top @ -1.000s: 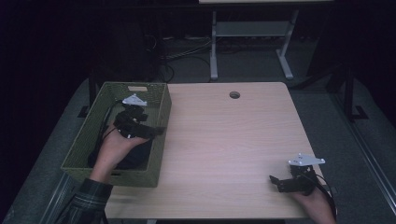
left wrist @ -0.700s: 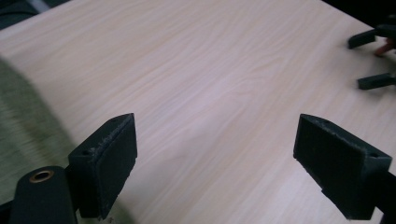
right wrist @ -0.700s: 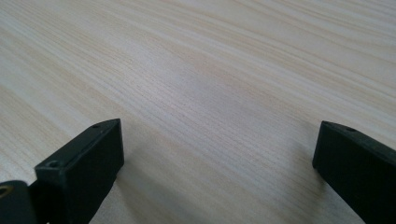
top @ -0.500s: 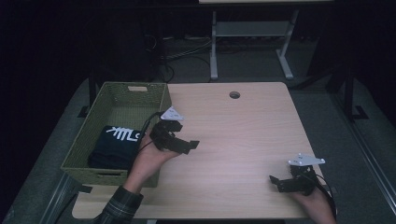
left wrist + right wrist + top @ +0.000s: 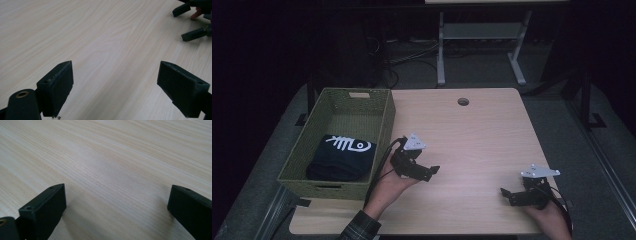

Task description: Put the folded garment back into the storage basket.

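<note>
The shirt [image 5: 341, 156] sits folded in the near end of the basket [image 5: 382, 131], white fishbone print facing up, tucked against the near wall so the far half of the basket stays free. The basket stands on the table's [image 5: 482, 135] left edge. Just beside its right wall hangs the left gripper [image 5: 424, 171], held off the wood and aimed across the table, probably done with the shirt. Its jaws stand wide apart with nothing between them, bare grain showing through the gap in the left gripper view [image 5: 113, 87]. Well apart, at the near right corner, the right gripper [image 5: 508, 196] rests low, jaws spread just as wide and empty [image 5: 115, 207], apparently parked.
</note>
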Tool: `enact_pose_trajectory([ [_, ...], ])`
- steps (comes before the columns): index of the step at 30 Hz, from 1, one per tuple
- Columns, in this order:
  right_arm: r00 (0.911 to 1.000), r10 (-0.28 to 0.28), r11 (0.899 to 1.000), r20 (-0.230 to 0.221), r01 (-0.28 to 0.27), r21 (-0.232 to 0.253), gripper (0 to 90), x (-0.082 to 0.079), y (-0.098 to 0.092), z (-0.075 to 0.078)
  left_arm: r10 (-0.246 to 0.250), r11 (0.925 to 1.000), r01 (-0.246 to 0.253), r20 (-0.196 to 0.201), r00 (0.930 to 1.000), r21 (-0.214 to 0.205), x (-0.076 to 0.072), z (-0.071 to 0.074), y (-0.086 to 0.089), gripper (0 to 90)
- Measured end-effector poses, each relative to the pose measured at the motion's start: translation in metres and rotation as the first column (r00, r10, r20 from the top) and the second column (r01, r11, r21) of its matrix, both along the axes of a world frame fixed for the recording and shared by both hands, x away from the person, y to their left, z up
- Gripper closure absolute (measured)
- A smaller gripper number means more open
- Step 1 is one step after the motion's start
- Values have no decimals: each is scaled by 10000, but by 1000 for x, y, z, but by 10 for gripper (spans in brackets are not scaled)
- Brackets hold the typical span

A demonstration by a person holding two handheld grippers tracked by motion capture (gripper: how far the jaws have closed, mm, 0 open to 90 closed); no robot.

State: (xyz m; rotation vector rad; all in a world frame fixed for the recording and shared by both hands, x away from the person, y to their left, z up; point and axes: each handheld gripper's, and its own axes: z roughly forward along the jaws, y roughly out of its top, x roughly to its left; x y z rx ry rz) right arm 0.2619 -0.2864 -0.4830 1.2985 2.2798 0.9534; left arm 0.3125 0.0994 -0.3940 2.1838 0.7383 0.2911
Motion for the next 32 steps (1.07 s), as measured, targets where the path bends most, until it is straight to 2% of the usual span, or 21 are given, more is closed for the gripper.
enact_pose_trajectory([
  [6, 10000, -11, 10000, 9, 11, -12, 17, 0, 0, 0, -46, 9999, 45, 132, 9999, 121, -3, -26, -1, 131],
  [10, 10000, -15, 10000, 8, 15, -10, 16, 0, 0, 0, 2, 10000, -2, 146, 9999, 20, -4, -46, -2, 131],
  [15, 10000, -16, 10000, 5, 16, -9, 16, 0, 0, 0, 51, 9993, -52, 29, 10000, 371, -3, -63, -3, 131],
  [17, 10000, -17, 10000, 3, 17, -9, 16, 0, 0, 0, 100, 9975, -104, 57, 9999, 694, -2, -70, -4, 131],
  [20, 10000, -16, 10000, 5, 16, -9, 17, 0, 0, 0, 55, 9972, -37, -244, 9997, 749, -1, -80, -6, 131],
  [21, 10000, -16, 10000, 3, 16, -9, 17, 0, 0, 0, 80, 9975, -78, -19, 10000, 698, -3, -83, -7, 128],
  [32, 10000, 28, 10000, 13, -28, 2, 16, 0, 0, 0, 98, 9976, -95, -50, 9999, 685, -3, -83, -7, 128],
])
